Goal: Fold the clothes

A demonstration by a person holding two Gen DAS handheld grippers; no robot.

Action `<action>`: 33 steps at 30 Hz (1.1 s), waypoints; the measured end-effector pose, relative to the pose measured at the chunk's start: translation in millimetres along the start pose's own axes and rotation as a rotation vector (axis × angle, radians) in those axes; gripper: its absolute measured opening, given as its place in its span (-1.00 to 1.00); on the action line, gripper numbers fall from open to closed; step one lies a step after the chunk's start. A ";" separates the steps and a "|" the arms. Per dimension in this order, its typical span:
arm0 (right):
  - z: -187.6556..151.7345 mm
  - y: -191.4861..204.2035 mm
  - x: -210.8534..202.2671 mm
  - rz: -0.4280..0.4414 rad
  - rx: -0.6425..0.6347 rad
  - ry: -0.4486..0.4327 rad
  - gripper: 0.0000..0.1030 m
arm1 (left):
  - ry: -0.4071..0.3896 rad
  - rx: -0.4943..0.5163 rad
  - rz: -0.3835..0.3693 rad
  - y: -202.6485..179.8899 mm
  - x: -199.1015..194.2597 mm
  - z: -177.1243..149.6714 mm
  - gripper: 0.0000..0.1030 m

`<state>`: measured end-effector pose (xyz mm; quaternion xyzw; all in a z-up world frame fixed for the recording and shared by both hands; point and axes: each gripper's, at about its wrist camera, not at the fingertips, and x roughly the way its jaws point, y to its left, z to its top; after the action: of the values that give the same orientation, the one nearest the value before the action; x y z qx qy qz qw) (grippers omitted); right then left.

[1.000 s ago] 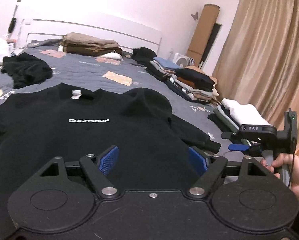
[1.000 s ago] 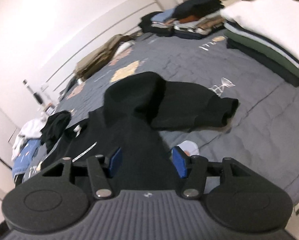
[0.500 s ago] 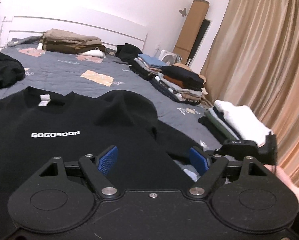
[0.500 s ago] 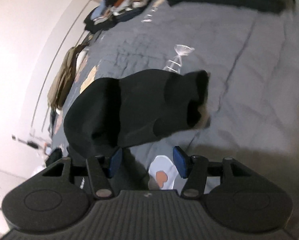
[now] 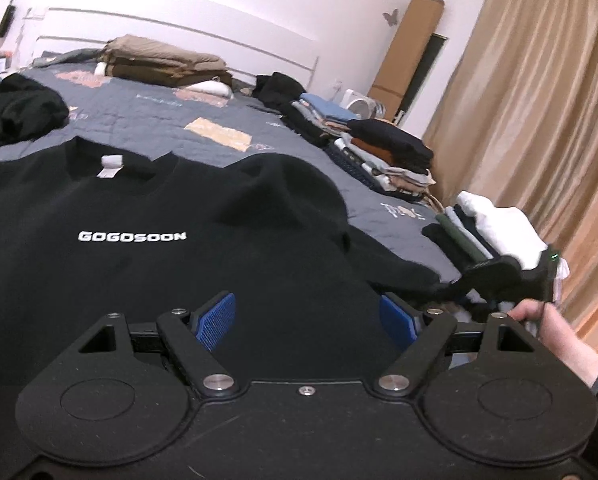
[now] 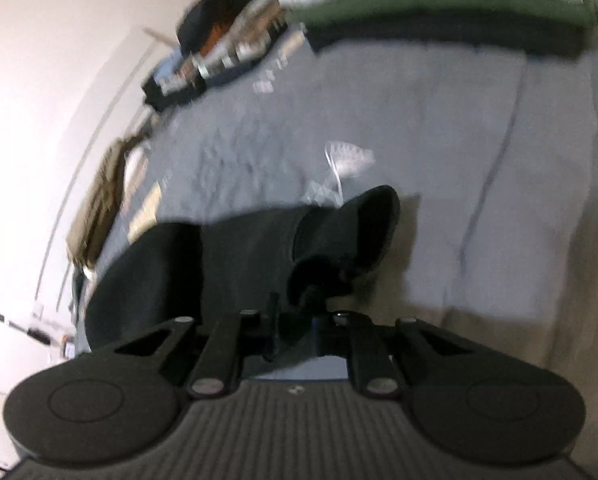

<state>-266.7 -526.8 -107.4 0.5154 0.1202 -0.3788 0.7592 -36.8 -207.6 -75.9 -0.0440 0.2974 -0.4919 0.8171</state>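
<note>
While the left claw (image 5: 309,320) gapes over the sweatshirt (image 5: 139,248), the right claw (image 6: 295,328) is closing on its sleeve (image 6: 319,240).

text: "GOGOSOON" | colour: white capitals | on: chest of black sweatshirt (image 5: 139,248) | neck label (image 5: 111,166): white, unreadable

Right hand-held gripper (image 6: 295,328) closing, seemingly on black sleeve (image 6: 259,256).
</note>
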 end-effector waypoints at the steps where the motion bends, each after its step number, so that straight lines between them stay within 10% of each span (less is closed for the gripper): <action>1: 5.0 6.5 -5.6 -0.003 -0.038 -0.043 -0.79 | 0.000 -0.003 0.004 2.1 -0.4 -0.2 0.52; 11: 82.8 84.2 -73.9 -0.165 -0.579 -0.609 -0.81 | -0.014 -0.012 -0.002 9.3 -5.8 4.1 0.52; 22: 169.6 70.5 -57.0 -0.304 -0.591 -0.665 -0.80 | -0.022 -0.023 -0.003 14.8 -13.1 5.9 0.52; 27: 183.7 84.7 -40.7 -0.331 -0.628 -0.471 -0.72 | 0.009 -0.047 -0.023 18.5 -9.0 6.4 0.52; 33: 151.1 75.3 -85.9 -0.258 -0.525 -0.475 -0.14 | 0.021 -0.023 -0.082 11.0 -11.0 8.6 0.52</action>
<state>-304.3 -606.5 60.3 0.1816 0.0978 -0.5367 0.8182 -27.5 -194.8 -68.0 -0.0603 0.3094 -0.5222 0.7925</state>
